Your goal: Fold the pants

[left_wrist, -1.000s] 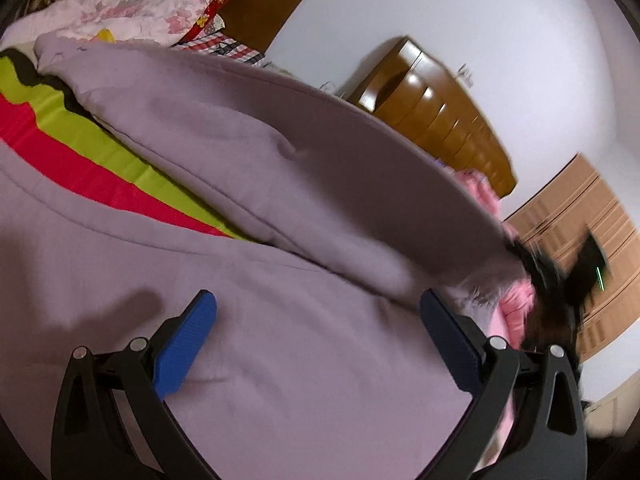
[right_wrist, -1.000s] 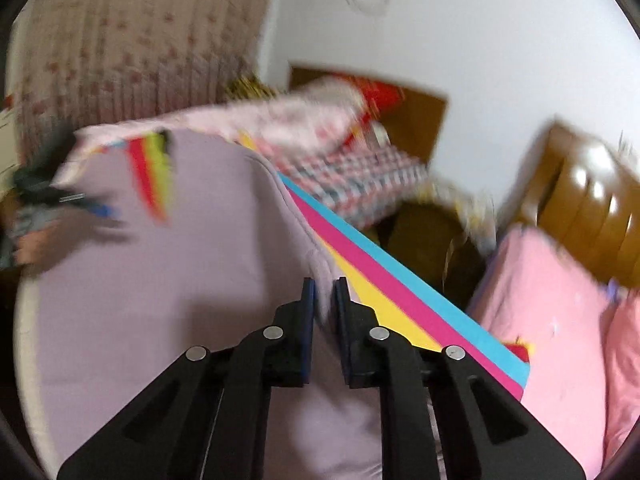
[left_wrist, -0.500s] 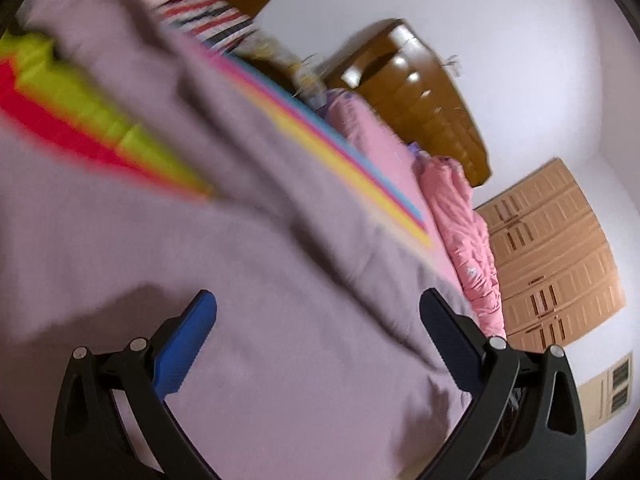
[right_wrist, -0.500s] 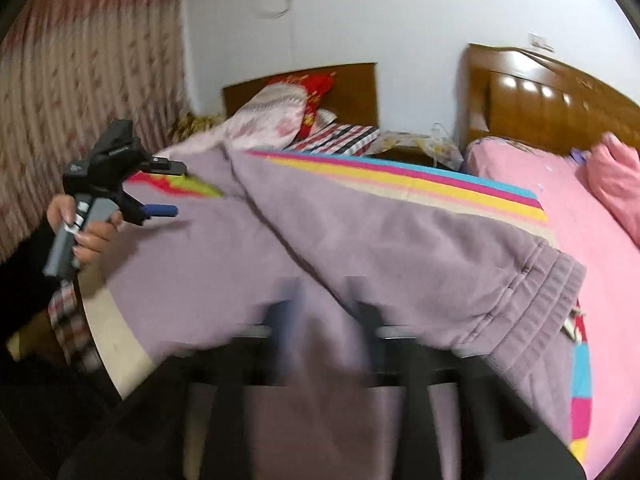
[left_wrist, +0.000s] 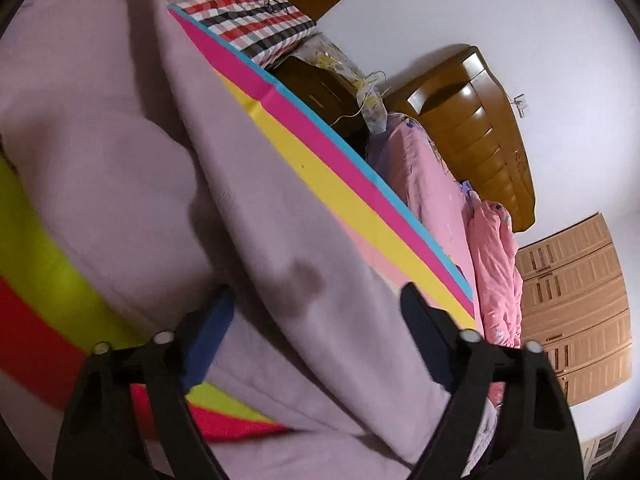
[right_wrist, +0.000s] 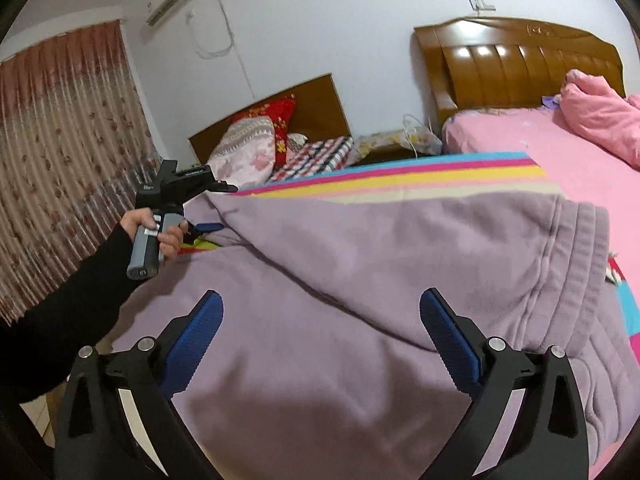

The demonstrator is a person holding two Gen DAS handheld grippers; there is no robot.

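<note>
Lilac pants [right_wrist: 360,264] lie spread on a rainbow-striped mat [right_wrist: 460,168], one leg folded across the other and the ribbed waistband [right_wrist: 580,264] at the right. My right gripper [right_wrist: 320,320] hovers open just above the cloth, with nothing between its blue pads [right_wrist: 192,344]. In the left wrist view, my left gripper [left_wrist: 316,316] is low over a folded leg of the pants [left_wrist: 280,220]. Its jaws are closing with the fold's ridge between them, and the pads do not press on it. The right wrist view shows a hand holding that left gripper [right_wrist: 208,226] at the leg's far left edge.
A pink bed [right_wrist: 560,152] with a wooden headboard [right_wrist: 520,64] stands to the right of the mat. Pillows [right_wrist: 256,152], a checked cloth [right_wrist: 320,154] and a dark nightstand [left_wrist: 320,84] lie beyond it. A curtain [right_wrist: 60,140] hangs at the left, and a wardrobe [left_wrist: 576,312] stands at the far right.
My right gripper has opened and let the pants fold go, and its view has rolled level. My left gripper has swept across to the folded leg, and its jaws have narrowed.
</note>
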